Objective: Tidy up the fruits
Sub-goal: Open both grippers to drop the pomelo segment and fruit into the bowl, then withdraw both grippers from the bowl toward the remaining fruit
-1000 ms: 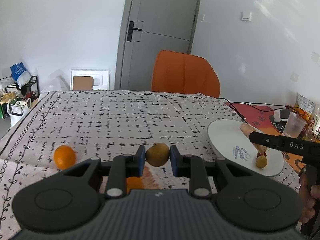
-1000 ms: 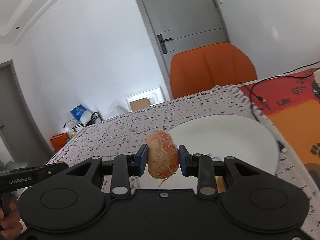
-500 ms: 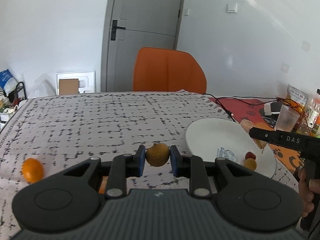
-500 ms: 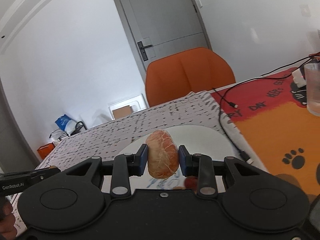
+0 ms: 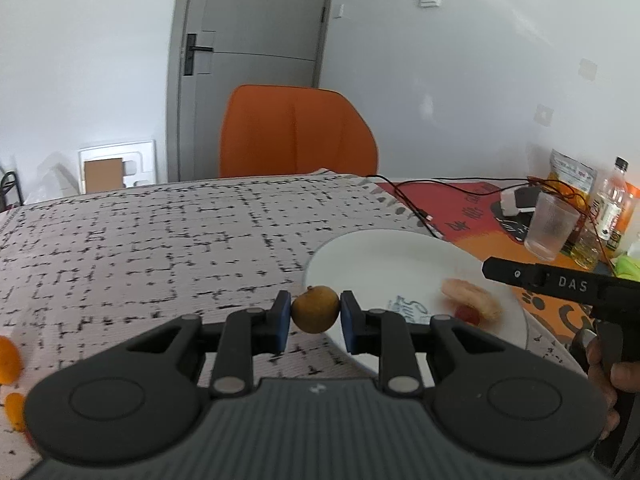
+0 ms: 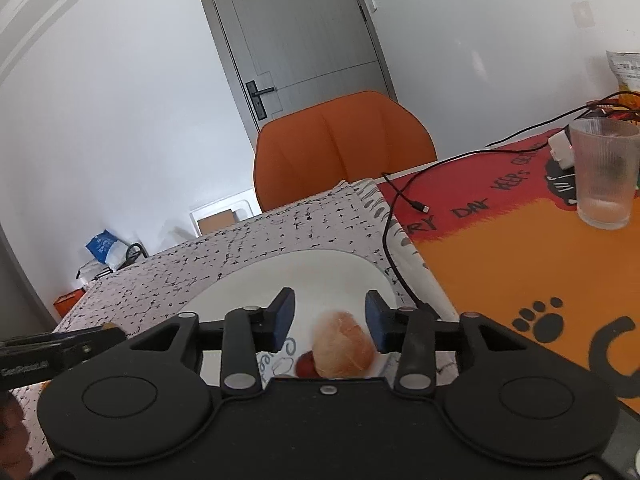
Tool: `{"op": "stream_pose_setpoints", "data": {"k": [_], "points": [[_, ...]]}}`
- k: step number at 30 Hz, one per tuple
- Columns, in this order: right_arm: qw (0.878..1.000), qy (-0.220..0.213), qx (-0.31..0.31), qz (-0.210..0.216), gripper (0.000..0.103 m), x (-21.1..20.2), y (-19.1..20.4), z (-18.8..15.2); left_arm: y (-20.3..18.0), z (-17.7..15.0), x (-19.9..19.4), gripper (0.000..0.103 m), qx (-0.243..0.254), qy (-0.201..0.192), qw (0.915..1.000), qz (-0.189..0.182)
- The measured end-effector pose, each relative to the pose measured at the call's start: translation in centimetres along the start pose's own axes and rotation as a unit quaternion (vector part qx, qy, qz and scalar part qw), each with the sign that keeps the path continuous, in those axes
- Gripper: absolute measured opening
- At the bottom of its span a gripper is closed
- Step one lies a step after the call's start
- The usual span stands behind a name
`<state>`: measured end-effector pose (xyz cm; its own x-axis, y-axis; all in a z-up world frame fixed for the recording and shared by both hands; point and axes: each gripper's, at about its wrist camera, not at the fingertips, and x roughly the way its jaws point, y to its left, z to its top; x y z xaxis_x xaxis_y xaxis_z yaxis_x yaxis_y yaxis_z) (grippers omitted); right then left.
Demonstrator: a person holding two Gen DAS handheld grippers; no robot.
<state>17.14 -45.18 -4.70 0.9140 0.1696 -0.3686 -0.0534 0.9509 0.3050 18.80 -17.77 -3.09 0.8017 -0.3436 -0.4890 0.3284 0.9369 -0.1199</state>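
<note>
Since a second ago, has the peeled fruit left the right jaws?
Yes. The peeled fruit has dropped from between the opening jaws of the right gripper onto the white plate, beside a small red fruit.

A smooth, glossy white plate [image 6: 360,268] sits on a matt woven cloth [image 5: 160,240] with a black broken-line print, beside a ribbed, frosted clear plastic cup [image 6: 606,172], while matt black plastic grippers with blue pads frame a dull-skinned brown fruit [image 5: 315,309] and a pale, fibrous peeled fruit [image 6: 342,350].
</note>
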Motion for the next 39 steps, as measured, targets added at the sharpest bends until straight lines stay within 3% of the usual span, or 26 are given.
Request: {"op": "stream_pose_setpoints", "data": {"k": [13,20,23,28,33,39], "points": [[1.0,0.005,0.011,0.001,0.047,-3.2,0.2,-1.6,-2.1,0.2,1.0,0.026,0.013,0.014,0.9993,-0.032],[1.0,-0.006,0.013,0.009,0.055,-3.7,0.8,-1.5,-1.5,0.5,0.0,0.032,0.022,0.023,0.9993,-0.018],[1.0,-0.009,0.014,0.009,0.059,-3.9,0.9,-1.6,-0.7,0.4,-0.5,0.045,0.018,0.025,0.9995,-0.006],[1.0,-0.011,0.021,0.008,0.07,-4.0,1.1,-2.1,0.4,0.5,-1.8,0.076,0.023,0.016,0.9994,0.018],[1.0,-0.011,0.022,0.007,0.081,-4.1,1.4,-2.4,1.6,0.5,-3.0,0.091,0.014,-0.003,0.9995,0.028],[1.0,-0.015,0.011,0.009,0.099,-4.6,2.5,-2.3,3.0,0.6,-4.2,0.095,-0.001,-0.012,0.9986,0.051]]}}
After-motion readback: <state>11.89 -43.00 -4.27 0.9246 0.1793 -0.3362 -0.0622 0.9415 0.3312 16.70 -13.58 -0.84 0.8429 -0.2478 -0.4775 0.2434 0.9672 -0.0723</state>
